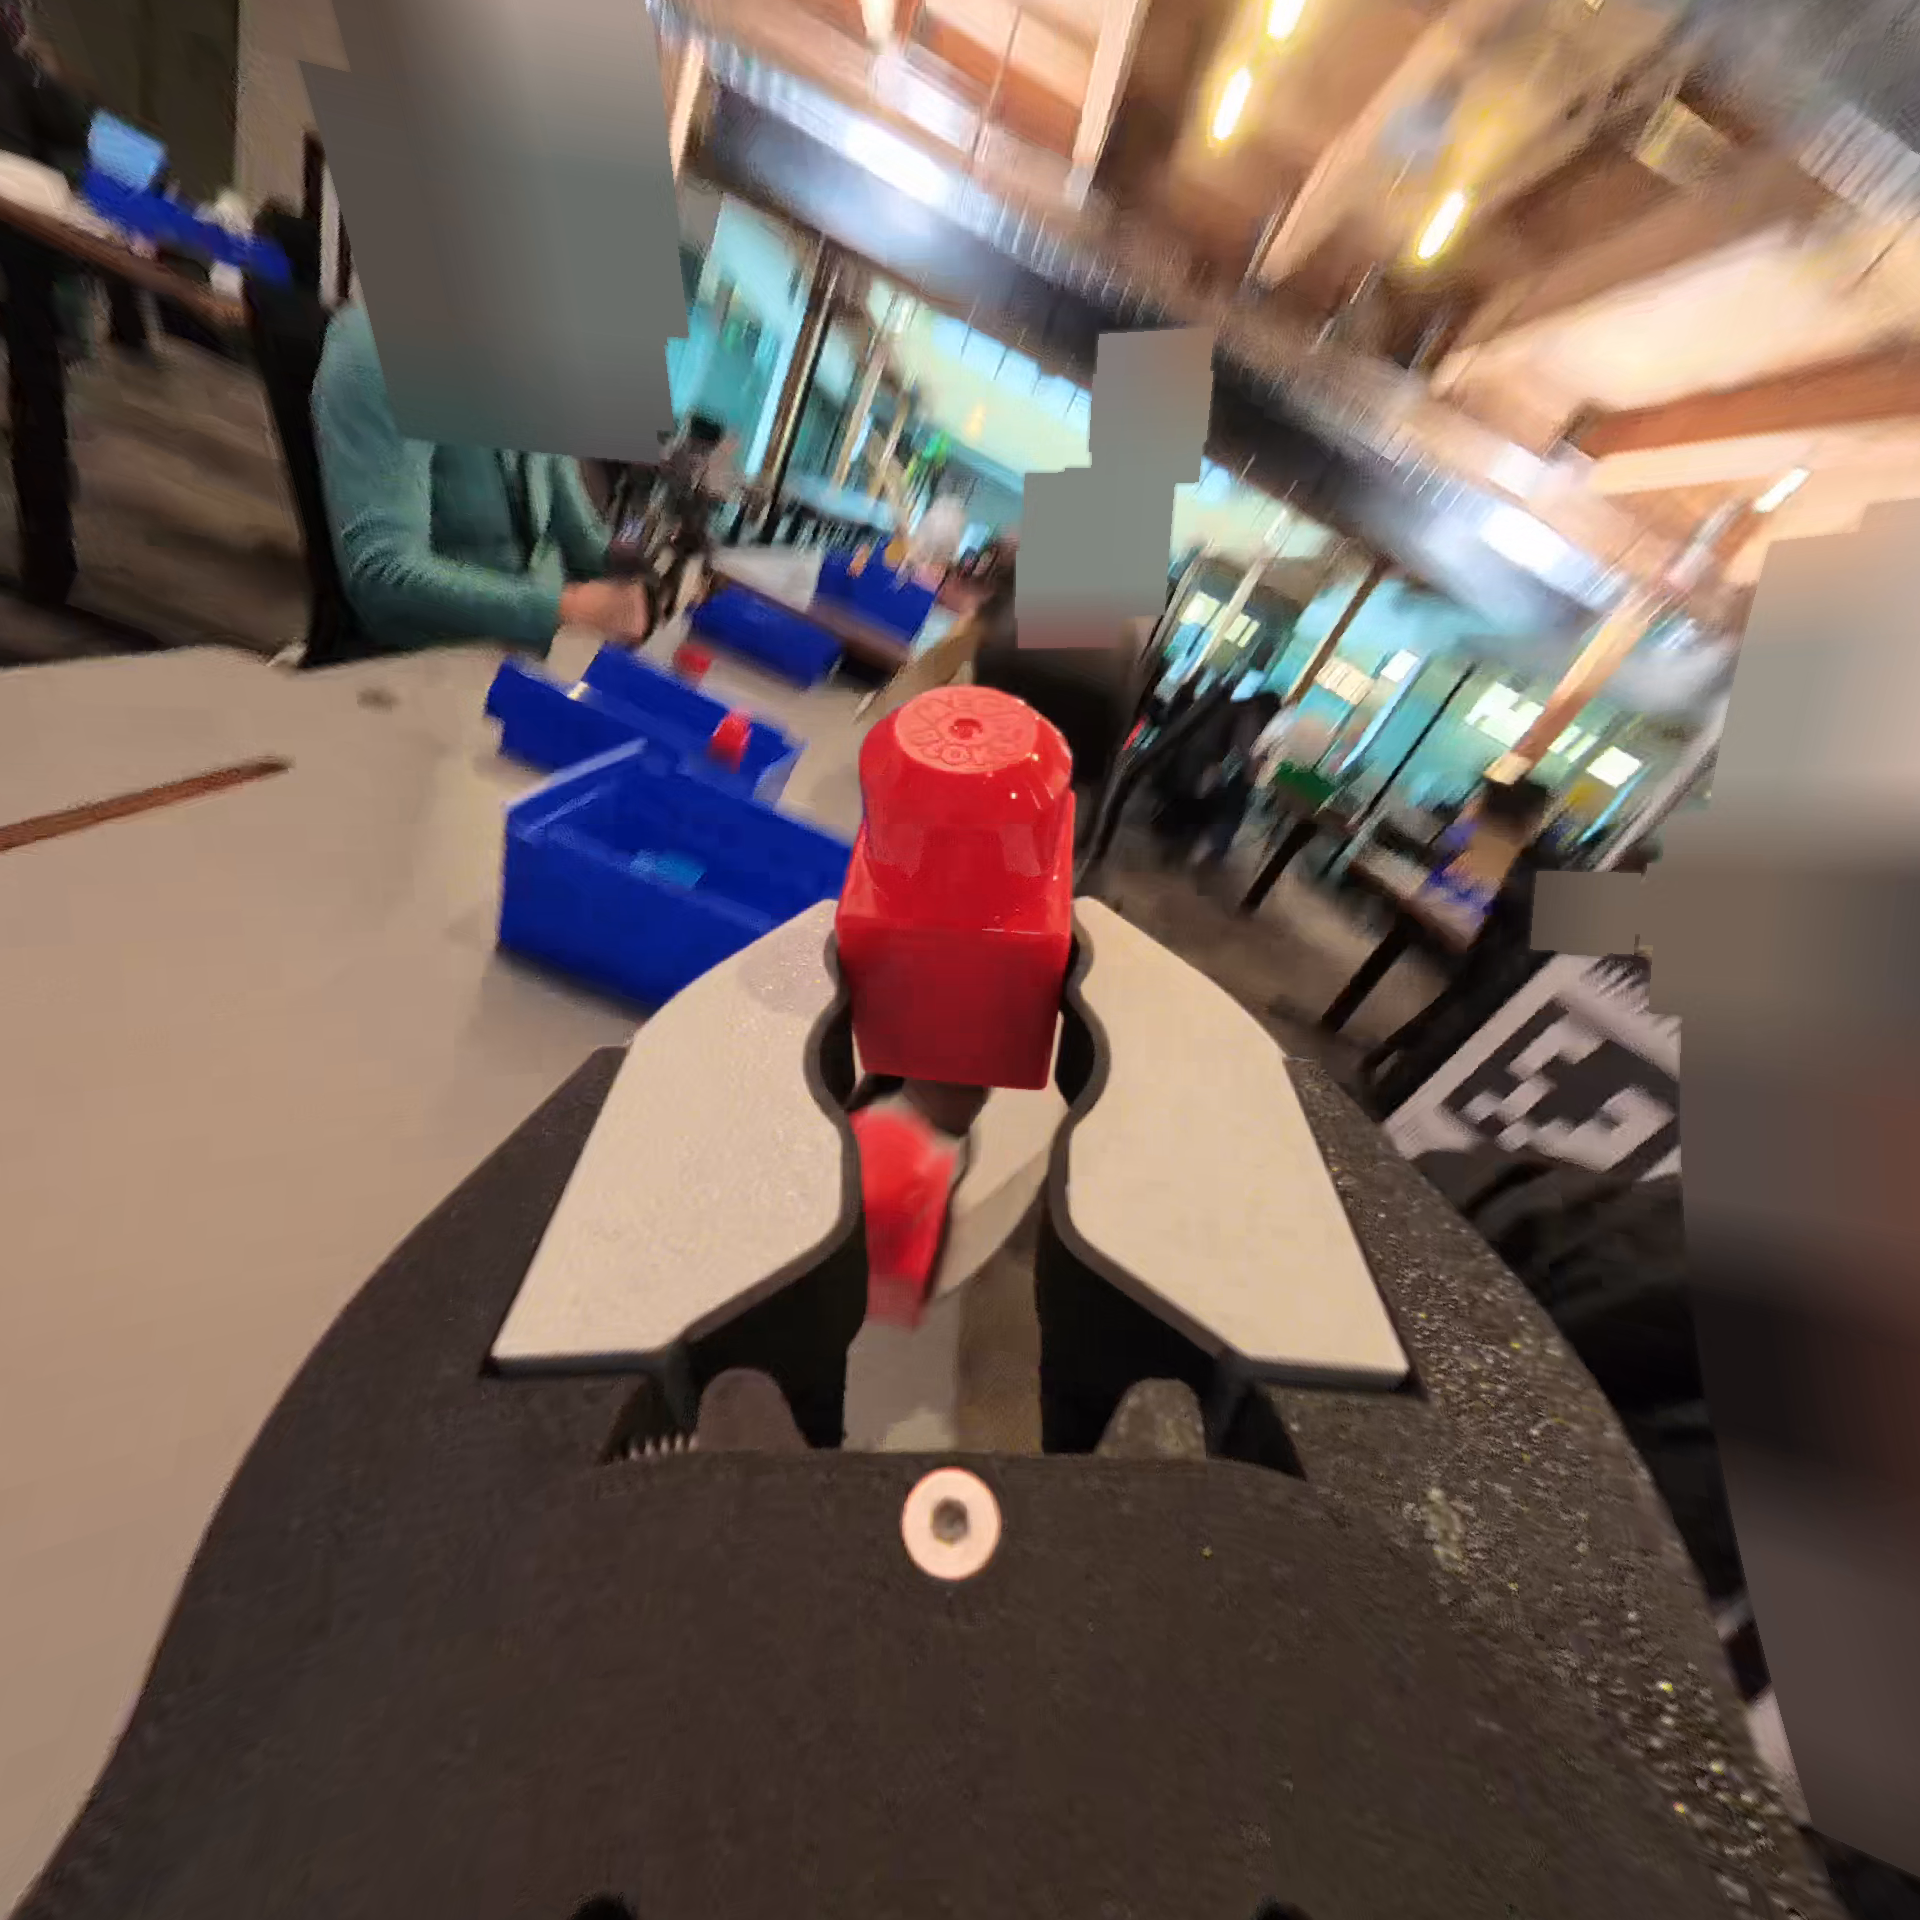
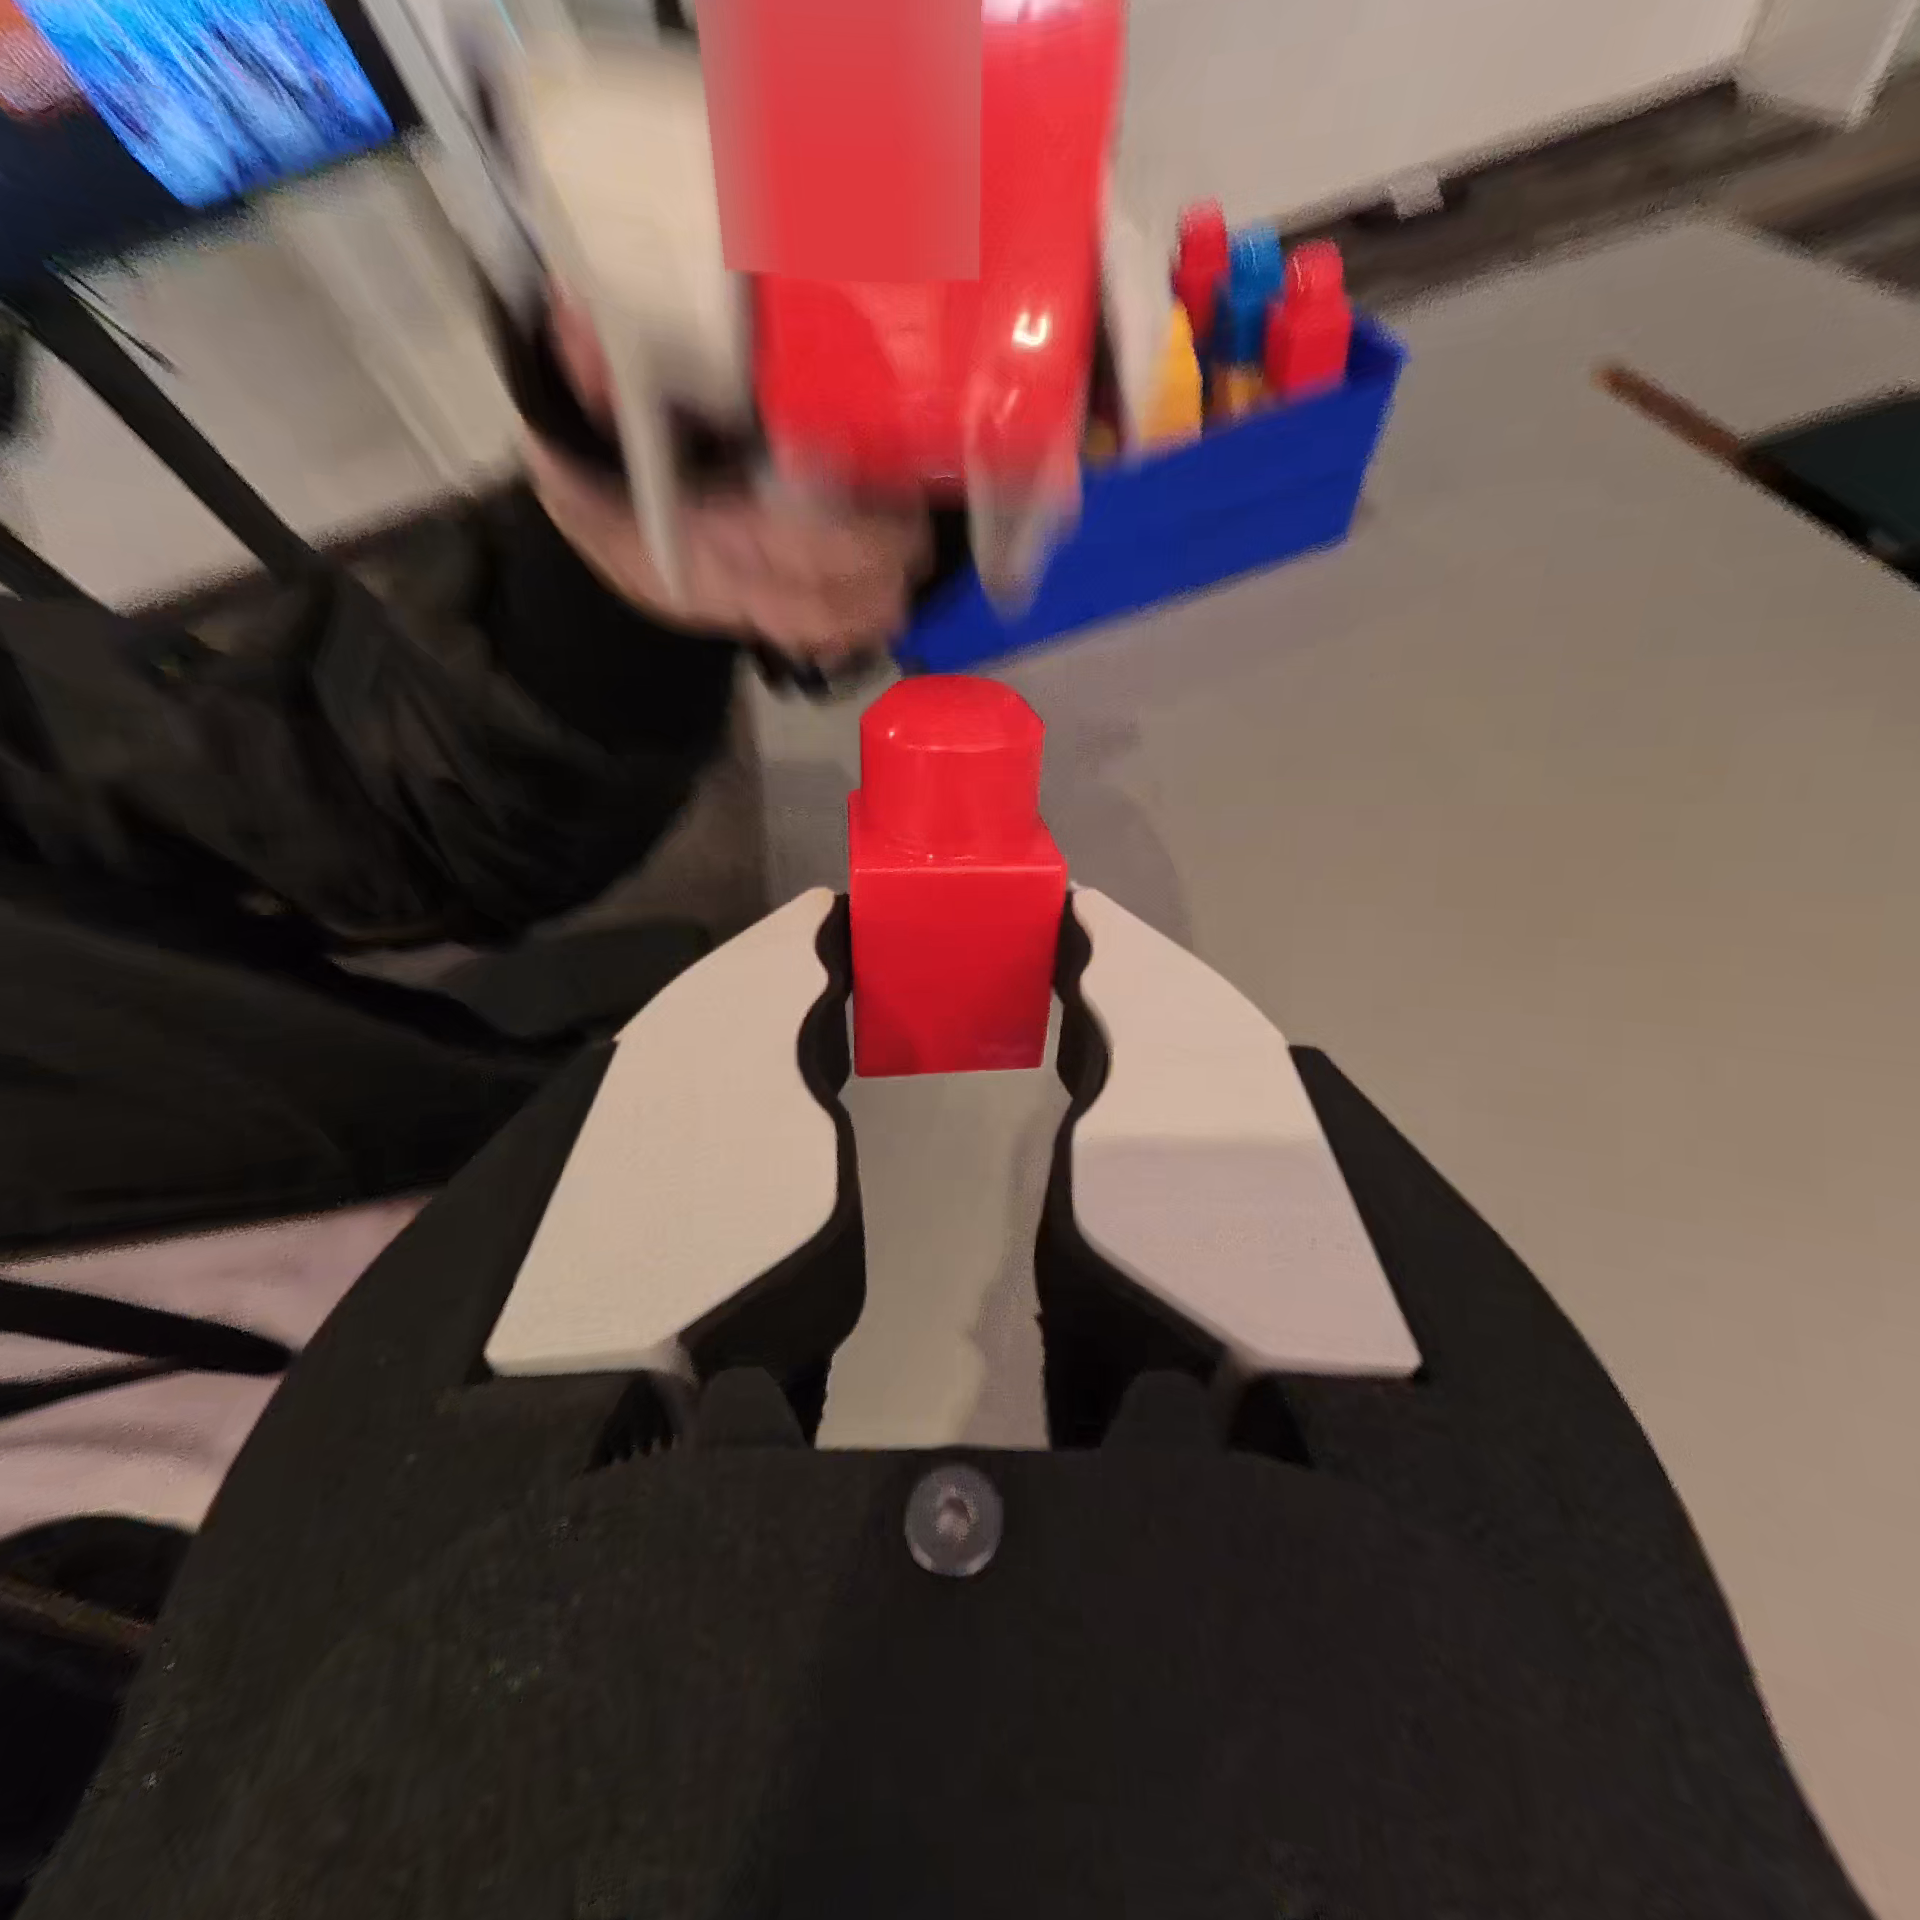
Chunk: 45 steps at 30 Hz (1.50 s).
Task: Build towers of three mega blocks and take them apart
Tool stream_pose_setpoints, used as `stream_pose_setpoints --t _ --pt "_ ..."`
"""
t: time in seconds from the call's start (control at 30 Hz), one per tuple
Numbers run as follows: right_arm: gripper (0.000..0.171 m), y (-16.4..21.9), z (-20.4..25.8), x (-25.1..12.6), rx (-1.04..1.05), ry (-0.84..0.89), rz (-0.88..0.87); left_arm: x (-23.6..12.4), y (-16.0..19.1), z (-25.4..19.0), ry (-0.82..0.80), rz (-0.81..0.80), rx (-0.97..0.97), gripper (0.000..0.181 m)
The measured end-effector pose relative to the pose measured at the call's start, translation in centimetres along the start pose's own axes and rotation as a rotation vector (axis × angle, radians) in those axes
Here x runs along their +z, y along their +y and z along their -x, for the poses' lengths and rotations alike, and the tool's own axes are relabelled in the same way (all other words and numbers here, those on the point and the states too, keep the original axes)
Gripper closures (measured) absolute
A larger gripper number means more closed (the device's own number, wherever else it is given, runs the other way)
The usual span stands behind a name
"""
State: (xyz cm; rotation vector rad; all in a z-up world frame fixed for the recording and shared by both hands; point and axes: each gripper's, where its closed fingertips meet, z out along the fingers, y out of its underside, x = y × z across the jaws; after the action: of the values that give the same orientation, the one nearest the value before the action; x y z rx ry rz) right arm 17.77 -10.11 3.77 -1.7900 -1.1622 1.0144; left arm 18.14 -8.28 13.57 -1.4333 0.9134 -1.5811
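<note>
Pale surface (image 2: 1455, 935), blue bin (image 2: 1195, 520) behind; both tongs, left (image 1: 954, 977) and right (image 2: 954, 966), grip red single-stud blocks (image 1: 951, 914) (image 2: 951, 914): align stud under hollow, press straight.

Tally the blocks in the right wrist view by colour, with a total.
Red: 4, near red block in right tool, far red block in left tool, two red blocks in blue bin
Blue: 1, blue block
Yellow: 1, yellow block
Total: 6 visible; bin blurred
</note>
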Motion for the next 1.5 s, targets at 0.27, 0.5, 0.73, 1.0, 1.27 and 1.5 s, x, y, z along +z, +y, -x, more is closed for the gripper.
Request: stream_pose_setpoints --t 0.27,0.5,0.73,1.0,1.27,1.5 --pt "0.134 0.4 -5.0 -14.9 0.026 0.452 -0.028 -3.9 2.3 0.0 -0.106 0.173 0.156 0.146" --pt "0.134 22.3 -18.7 -34.1 0.8 0.962 0.553 -3.7 5.6 -0.9 -0.039 0.201 0.089 0.146" --pt "0.134 31.6 -22.2 -32.5 0.93 0.919 0.627 -2.0 7.4 -1.3 -0.03 0.292 0.08 0.146" --pt "0.134 30.6 -22.1 -32.3 0.899 0.872 0.651 -1.1 8.4 -1.4 -0.006 0.341 0.082 0.146" --pt "0.127 24.2 -20.4 -33.5 0.722 0.884 0.477 -1.1 8.8 -0.6 0.003 0.339 0.062 0.146" --pt "0.133 9.4 -11.2 -23.5 0.327 0.435 0.047 1.8 10.2 -0.1 0.05 0.378 0.008 0.146"
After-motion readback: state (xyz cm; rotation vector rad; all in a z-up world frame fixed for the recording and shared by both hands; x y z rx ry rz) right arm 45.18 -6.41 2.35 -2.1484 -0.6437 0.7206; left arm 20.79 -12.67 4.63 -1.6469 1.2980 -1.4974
